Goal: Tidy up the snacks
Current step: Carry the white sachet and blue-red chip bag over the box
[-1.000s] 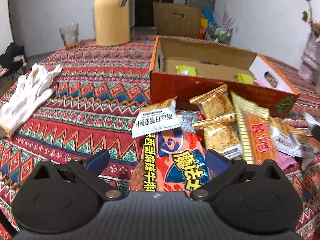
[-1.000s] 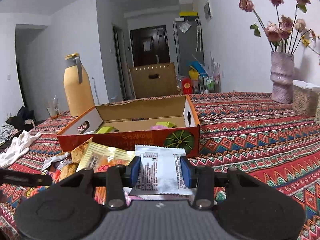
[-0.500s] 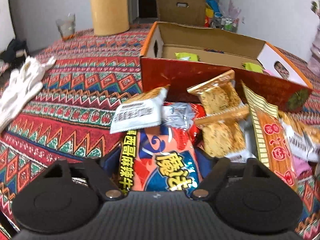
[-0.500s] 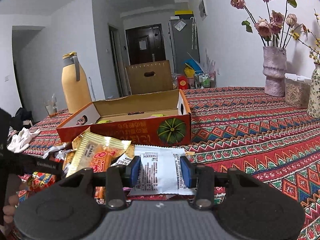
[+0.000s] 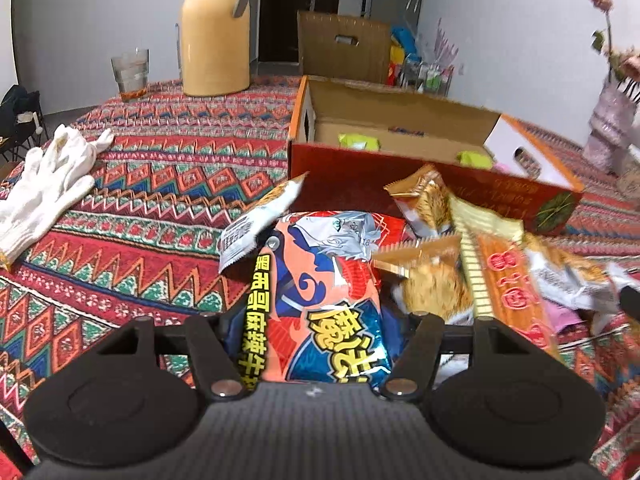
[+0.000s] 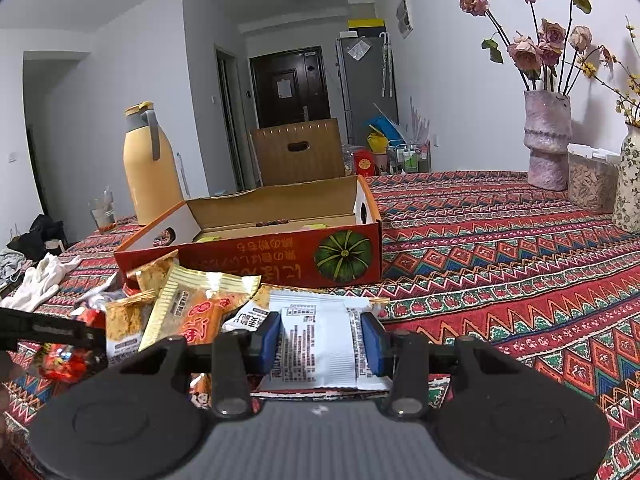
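Observation:
A red and blue snack bag [image 5: 320, 280] with yellow lettering fills the space between the pads of my left gripper [image 5: 312, 336]. Its jaws are closing and both pads press on the bag's sides. A white packet [image 5: 256, 228] and a silver one [image 5: 340, 232] lean on the bag's far end. My right gripper [image 6: 322, 342] is shut on a flat white packet [image 6: 316, 332] with printed text, just in front of the open red cardboard box [image 6: 260, 256]. That box [image 5: 400, 188] holds a few green packets [image 5: 358, 142].
Several loose snack packets [image 5: 500, 264] are piled between the box and the grippers. White gloves [image 5: 48, 176], a glass [image 5: 130, 74] and a tall yellow thermos [image 5: 214, 36] stand at the left. Flower vases [image 6: 546, 140] and a clear container [image 6: 592, 176] stand far right on the patterned tablecloth [image 6: 500, 260].
My left gripper's jaws have come in from wide apart onto the red and blue bag, and the small packets on it have shifted. The right gripper keeps its hold on the white packet.

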The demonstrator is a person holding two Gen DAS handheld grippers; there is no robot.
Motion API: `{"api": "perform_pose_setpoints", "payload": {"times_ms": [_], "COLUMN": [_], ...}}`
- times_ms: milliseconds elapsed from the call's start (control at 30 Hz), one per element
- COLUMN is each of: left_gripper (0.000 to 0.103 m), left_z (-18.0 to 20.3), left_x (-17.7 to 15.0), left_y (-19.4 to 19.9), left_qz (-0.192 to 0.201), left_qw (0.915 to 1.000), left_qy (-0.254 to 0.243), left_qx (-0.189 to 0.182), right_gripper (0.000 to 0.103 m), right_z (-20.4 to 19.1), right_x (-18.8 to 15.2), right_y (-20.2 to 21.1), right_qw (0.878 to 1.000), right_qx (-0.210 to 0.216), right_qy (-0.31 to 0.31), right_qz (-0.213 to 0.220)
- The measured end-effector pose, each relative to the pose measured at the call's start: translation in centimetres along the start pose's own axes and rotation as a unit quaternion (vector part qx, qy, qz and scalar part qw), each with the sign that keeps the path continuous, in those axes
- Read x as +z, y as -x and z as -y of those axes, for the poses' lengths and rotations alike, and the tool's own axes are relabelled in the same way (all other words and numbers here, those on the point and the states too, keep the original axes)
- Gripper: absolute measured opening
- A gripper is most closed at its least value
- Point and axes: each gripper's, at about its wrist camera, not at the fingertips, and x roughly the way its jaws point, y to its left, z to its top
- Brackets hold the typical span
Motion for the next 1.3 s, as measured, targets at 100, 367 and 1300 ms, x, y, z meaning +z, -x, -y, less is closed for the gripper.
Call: {"api": "perform_pose_setpoints", "payload": {"times_ms": [100,367,1300], "left_gripper": [0.064,0.064,0.064], "left_z": [-0.1,0.3,3.2], "left_x": [0.2,0.5,6.0], "left_y": [1.4,3.5,4.5], "left_qz": [0.018,0.046,0.101], "left_qw": [0.9998,0.9987,0.9938], "left_qy": [0.000,-0.006,-0.031], "left_qx": [-0.008,-0.020,-0.036], "right_gripper": [0.042,0.042,0.042], "right_z": [-0.3,-0.7,-1.6], "right_x": [0.1,0.4,5.8], "right_y": [0.2,0.7,-2.1], "right_qw": [1.000,1.000,0.999], "right_qx": [0.001,0.001,0.007], "right_qy": [0.003,0.007,0.018], "right_qz": [0.002,0.009,0.051]}}
